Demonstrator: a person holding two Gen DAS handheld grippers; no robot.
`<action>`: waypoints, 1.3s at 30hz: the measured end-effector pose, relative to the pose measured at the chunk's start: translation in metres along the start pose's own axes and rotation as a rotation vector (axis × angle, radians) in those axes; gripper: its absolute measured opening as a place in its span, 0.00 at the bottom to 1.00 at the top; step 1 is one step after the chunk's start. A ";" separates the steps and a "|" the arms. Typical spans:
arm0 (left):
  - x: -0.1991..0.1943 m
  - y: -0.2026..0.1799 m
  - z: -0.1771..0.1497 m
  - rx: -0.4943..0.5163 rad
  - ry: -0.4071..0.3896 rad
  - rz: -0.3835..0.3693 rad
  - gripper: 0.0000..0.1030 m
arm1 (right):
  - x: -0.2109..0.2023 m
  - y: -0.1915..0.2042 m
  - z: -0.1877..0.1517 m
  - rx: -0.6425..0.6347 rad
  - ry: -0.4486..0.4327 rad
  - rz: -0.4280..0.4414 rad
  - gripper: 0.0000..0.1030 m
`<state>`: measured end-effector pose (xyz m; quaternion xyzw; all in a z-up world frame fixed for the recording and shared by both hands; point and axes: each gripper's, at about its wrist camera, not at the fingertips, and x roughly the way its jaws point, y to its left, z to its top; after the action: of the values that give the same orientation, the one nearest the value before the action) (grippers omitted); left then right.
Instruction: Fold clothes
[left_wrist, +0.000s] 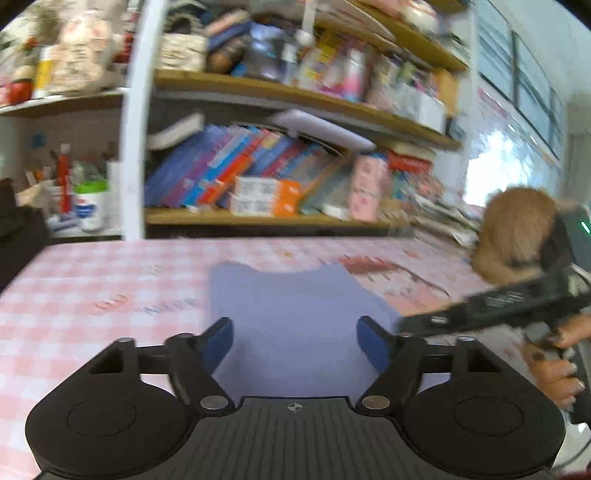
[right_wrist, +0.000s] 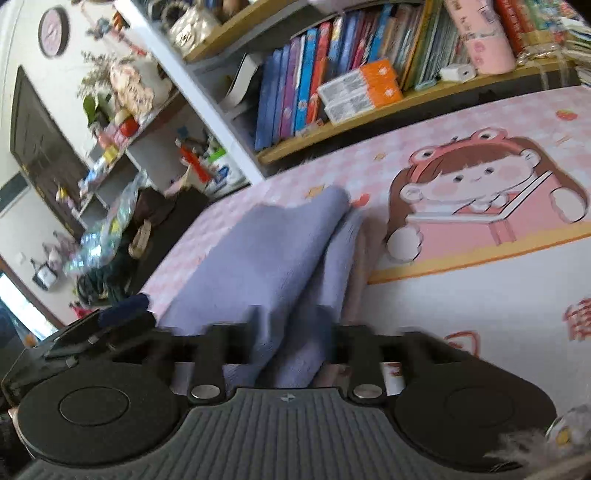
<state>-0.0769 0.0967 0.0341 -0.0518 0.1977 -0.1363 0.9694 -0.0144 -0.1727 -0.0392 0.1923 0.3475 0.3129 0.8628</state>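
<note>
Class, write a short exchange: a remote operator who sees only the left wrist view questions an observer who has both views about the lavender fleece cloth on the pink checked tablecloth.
Operator: From the open left gripper, the lavender fleece cloth looks flat. Is it?
Observer: No. The right wrist view shows a layer raised in a ridge that runs down between the right gripper's blurred, parted fingers.
Operator: Is anything under the cloth?
Observer: Yes. A pale pink fabric layer shows along its right edge, on the pink checked tablecloth beside the cartoon girl print.
</note>
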 end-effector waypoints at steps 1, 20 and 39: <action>-0.001 0.008 0.005 -0.026 -0.003 0.015 0.81 | -0.003 -0.003 0.003 0.013 0.000 -0.006 0.67; 0.064 0.046 -0.012 -0.416 0.226 -0.170 0.39 | 0.017 -0.009 0.016 0.001 0.103 -0.022 0.28; 0.082 0.022 -0.034 -0.511 0.333 -0.293 0.68 | -0.010 -0.047 0.014 0.082 0.150 -0.004 0.58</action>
<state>-0.0122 0.0927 -0.0308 -0.2981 0.3717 -0.2269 0.8494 0.0096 -0.2155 -0.0510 0.2027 0.4239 0.3104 0.8264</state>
